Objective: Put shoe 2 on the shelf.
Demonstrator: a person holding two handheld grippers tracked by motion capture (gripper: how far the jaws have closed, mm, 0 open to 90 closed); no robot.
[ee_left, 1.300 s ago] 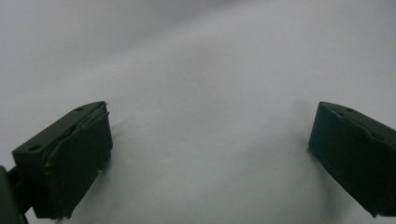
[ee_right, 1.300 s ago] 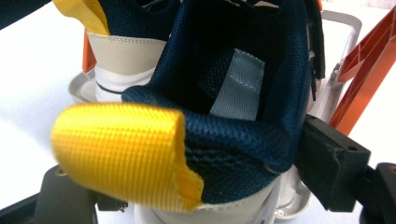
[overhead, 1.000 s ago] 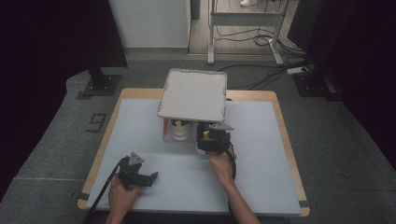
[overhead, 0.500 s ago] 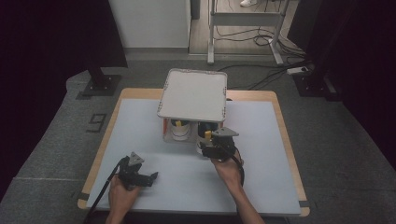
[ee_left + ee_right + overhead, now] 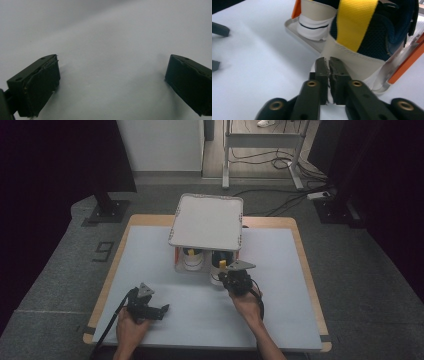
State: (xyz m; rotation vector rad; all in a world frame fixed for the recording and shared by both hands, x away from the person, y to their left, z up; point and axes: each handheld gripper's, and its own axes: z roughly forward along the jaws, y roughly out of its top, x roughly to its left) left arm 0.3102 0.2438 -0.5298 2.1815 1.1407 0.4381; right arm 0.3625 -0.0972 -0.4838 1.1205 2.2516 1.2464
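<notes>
A: Since a second ago we see the right gripper [image 5: 227, 276] drawn a little nearer to us from the rack's front edge, and its jaws have just been closing. Left hand [image 5: 131, 332] hasn't shifted.

B: Agreed. Right claw state?

A: Clenched. In the right gripper view its fingertips [image 5: 323, 67] meet at the heel of the shoe [image 5: 362, 32]; a sliver of white shows low between the jaws, but we can't tell whether that is shoe fabric pinched or just background.

B: So we log it as clamped, hold uncertain. Where's the shoe?

A: Dark mesh shoe with a yellow heel strap, cream collar, sitting in the right slot of the low shelf [image 5: 206, 221], heel facing us. From the high view it sits under the grey top tray, just beyond the right gripper. A second shoe [image 5: 192, 258], white with a yellow tab, sits in the left slot beside it.

B: Left claw?

A: Left gripper [image 5: 162, 310] is released, jaws wide apart over bare white table [image 5: 107, 50], nothing between them. It rests at the near left of the table, well apart from the shelf.
</notes>
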